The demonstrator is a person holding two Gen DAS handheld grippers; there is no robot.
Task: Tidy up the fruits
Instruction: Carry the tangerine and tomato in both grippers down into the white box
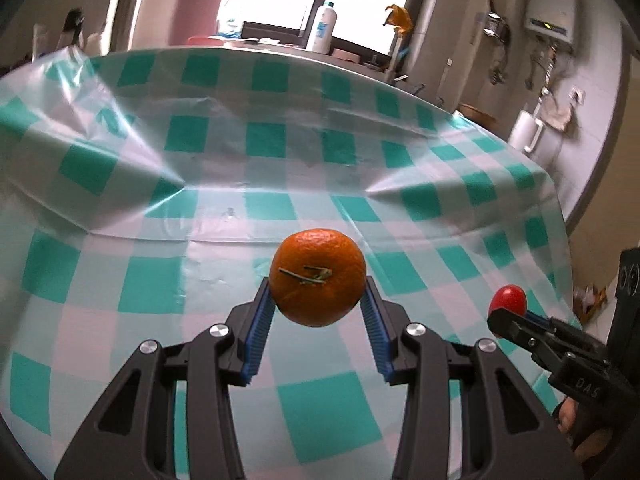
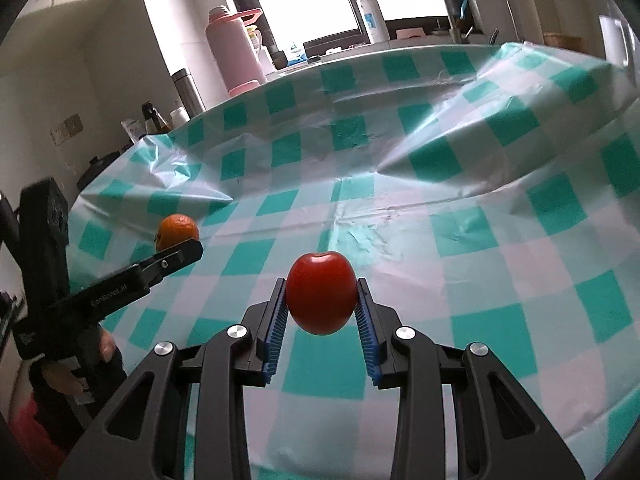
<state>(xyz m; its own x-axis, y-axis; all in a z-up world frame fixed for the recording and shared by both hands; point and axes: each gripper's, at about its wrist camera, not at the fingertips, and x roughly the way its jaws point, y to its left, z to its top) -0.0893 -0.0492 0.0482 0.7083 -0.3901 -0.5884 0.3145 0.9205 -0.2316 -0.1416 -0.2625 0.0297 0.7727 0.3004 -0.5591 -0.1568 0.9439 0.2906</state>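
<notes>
My left gripper is shut on an orange tangerine with a small stem, held above the checked tablecloth. My right gripper is shut on a red tomato, also held above the cloth. In the left wrist view the right gripper shows at the right edge with the tomato at its tip. In the right wrist view the left gripper shows at the left with the tangerine at its tip.
The wrinkled teal and white plastic cloth covers the table. Behind its far edge stand a pink thermos, a white bottle, dark bottles and a white paper roll. A wall heater hangs at right.
</notes>
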